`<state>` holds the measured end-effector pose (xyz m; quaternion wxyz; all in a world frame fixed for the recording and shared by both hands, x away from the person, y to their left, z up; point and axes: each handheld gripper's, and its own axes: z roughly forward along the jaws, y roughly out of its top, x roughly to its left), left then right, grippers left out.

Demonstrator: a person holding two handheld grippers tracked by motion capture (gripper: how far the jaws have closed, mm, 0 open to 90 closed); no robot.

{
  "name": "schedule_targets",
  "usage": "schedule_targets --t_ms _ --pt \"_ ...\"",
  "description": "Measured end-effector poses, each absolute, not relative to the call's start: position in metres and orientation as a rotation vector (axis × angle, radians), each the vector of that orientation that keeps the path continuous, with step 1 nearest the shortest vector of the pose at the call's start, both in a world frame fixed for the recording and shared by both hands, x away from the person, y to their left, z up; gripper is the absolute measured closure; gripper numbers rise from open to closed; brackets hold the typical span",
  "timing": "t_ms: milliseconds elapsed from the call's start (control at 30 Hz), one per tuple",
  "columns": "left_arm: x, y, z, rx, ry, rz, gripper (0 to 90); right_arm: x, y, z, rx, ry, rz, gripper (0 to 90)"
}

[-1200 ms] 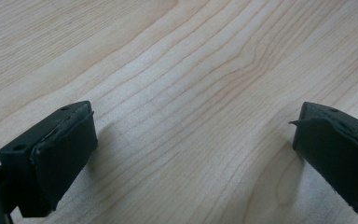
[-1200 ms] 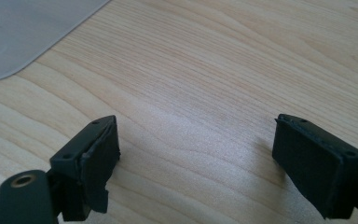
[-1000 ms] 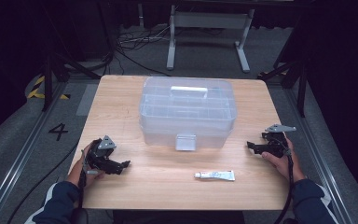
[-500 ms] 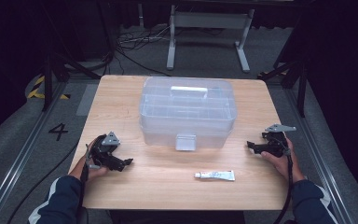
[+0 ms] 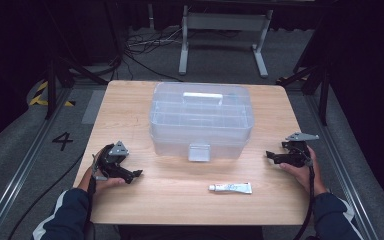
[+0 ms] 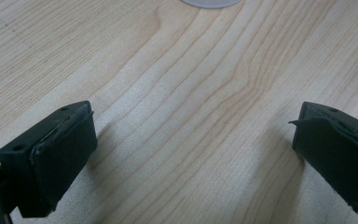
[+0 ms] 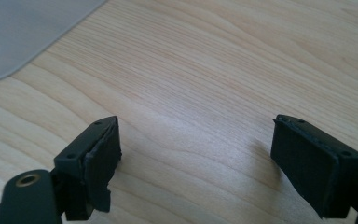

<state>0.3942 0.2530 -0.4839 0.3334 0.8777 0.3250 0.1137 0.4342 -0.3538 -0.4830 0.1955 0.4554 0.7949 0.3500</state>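
Note:
A clear plastic box [image 5: 201,119] with a lid, a white handle and a front latch stands at the middle of the wooden table [image 5: 145,192]. A small white tube [image 5: 230,187] lies flat in front of it, toward the right. My left gripper [image 5: 136,174] rests low at the table's front left; its jaws stand wide apart over bare wood [image 6: 191,135]. My right gripper [image 5: 270,155] sits at the right side, pointing toward the box. Its jaws are also wide apart with nothing between them [image 7: 193,154]. The box corner [image 7: 23,32] shows at the upper left of the right gripper view.
The table stands on grey floor with rails at both sides. A metal stand [image 5: 222,35] and cables [image 5: 140,45] lie beyond the far edge. A "4" [image 5: 62,141] is marked on the floor at the left.
My left gripper has slid a little to the right along the front of the table. The right gripper, box and tube have stayed put.

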Motion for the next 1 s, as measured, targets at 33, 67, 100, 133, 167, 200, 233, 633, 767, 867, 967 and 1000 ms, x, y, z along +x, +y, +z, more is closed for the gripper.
schedule_targets --t_ms 33,67,100,133,167,200,233,633,767,867,967,1000 --pt "0.394 0.253 -0.484 2.292 0.848 0.297 0.0 0.433 -0.353 -0.481 1.266 2.229 0.982 17.9" --pt "0.394 0.253 -0.484 2.292 0.849 0.297 0.0 0.432 -0.352 -0.479 1.253 2.232 0.987 18.9" --pt "0.394 0.253 -0.484 2.292 0.849 0.297 0.0 0.431 -0.351 -0.476 1.237 2.237 1.0 19.8" --pt "0.394 0.253 -0.484 2.292 0.849 0.297 0.0 0.43 -0.35 -0.474 1.226 2.233 1.009 19.7" --pt "0.394 0.253 -0.484 2.292 0.849 0.297 0.0 0.43 -0.349 -0.472 1.22 2.229 1.012 19.4" --pt "0.394 0.253 -0.484 2.293 0.849 0.301 0.0 0.429 -0.349 -0.47 1.213 2.228 1.013 19.4" --pt "0.394 0.253 -0.484 2.293 0.849 0.301 0.0 0.428 -0.348 -0.468 1.21 2.223 1.019 19.7" --pt "0.394 0.253 -0.484 2.291 0.853 0.303 0.2 0.418 -0.334 -0.446 1.102 2.221 1.072 23.1" --pt "0.394 0.253 -0.484 2.291 0.853 0.303 0.2 0.415 -0.329 -0.44 1.074 2.231 1.078 23.2" --pt "0.394 0.253 -0.484 2.29 0.853 0.303 0.2 0.413 -0.326 -0.436 1.05 2.232 1.066 24.7" --pt "0.394 0.253 -0.484 2.291 0.853 0.304 0.2 0.411 -0.323 -0.432 1.04 2.242 1.07 25.3" --pt "0.393 0.253 -0.484 2.292 0.853 0.304 0.2 0.41 -0.323 -0.431 1.039 2.24 1.068 25.2"
